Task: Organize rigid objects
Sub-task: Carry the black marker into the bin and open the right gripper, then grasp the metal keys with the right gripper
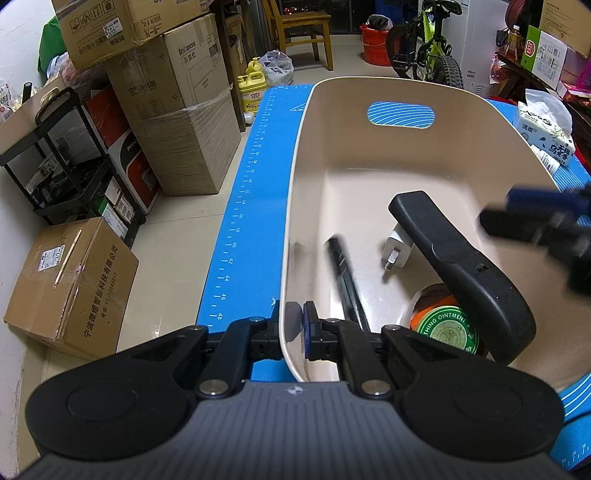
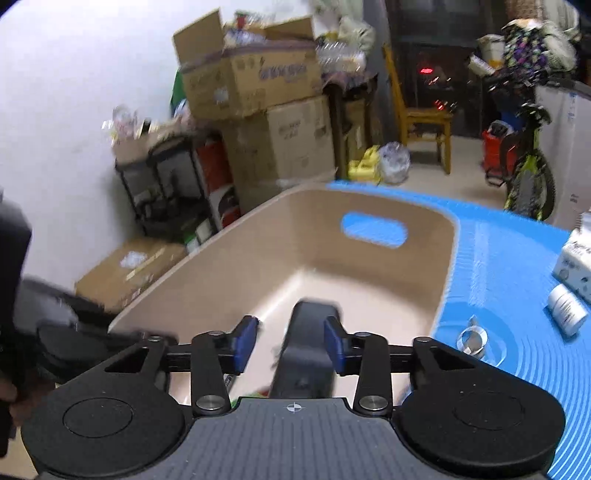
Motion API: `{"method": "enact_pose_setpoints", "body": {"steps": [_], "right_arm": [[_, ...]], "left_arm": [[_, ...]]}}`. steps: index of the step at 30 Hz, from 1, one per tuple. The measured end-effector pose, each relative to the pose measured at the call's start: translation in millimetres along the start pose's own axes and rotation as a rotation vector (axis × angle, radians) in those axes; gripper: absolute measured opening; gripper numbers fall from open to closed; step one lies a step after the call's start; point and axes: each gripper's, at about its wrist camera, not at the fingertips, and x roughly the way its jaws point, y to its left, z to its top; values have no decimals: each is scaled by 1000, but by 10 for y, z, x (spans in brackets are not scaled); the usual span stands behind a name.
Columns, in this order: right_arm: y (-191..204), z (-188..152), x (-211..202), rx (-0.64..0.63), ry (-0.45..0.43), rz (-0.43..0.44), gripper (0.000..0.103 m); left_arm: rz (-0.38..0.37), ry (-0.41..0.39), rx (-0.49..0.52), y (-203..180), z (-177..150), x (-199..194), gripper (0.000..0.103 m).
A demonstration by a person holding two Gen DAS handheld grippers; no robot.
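Only the left wrist view looks down into the beige bin (image 1: 369,155) and shows its contents: a long black remote-like device (image 1: 465,269) leaning against the right wall, a white plug adapter (image 1: 397,249) on the floor beside it, a thin black pen (image 1: 347,280) lying toward the left wall, and a round green ointment tin (image 1: 448,328) tucked under the device's near end. That view also shows the left hand-held gripper (image 1: 300,328) pinched nearly closed on the bin's near rim, one pad inside and one outside the wall. Its right edge catches the right hand-held gripper (image 1: 546,225) as a dark blur above the bin's right side. The right wrist view, smeared by motion, shows instead the right hand-held gripper's blue pads (image 2: 245,341) standing partly apart, with the top of the black device between them; the right pad lies close beside it, the left pad clear of it, so the device is no longer pressed. This view alone shows, on the blue mat (image 2: 517,266) right of the bin, a small metal clip (image 2: 471,339), a white jar (image 2: 567,310) on its side and a tissue pack (image 2: 576,262). Left of the bin, beyond the tabletop, stand stacked cardboard boxes (image 1: 173,122) and a black shelf cart (image 1: 70,162); behind it are a wooden chair (image 1: 303,29) and a green bicycle (image 1: 432,48).
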Motion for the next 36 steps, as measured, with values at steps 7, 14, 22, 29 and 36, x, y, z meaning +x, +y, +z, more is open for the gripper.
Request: {"method": "enact_pose_setpoints", "body": {"steps": [7,14,22,29,36], "right_arm": [[-365,164,-191,64,-89,-66,60],[-861,188,-207,139,-134,-177,65],[-1346,10,168,133,-52,-276,66],[-1524,-167,608,43,54,-257,65],[-1649,-249,899,37,106,-256,64]], "left_arm": [[-1,3,0,3,-1,6,11],[-1,7,3,2,10,1,11],[-6,14,2,-16,20,18,11],[-5,19,15,-27,17,18,11],[-1,24,21,-33,29,35,11]]}}
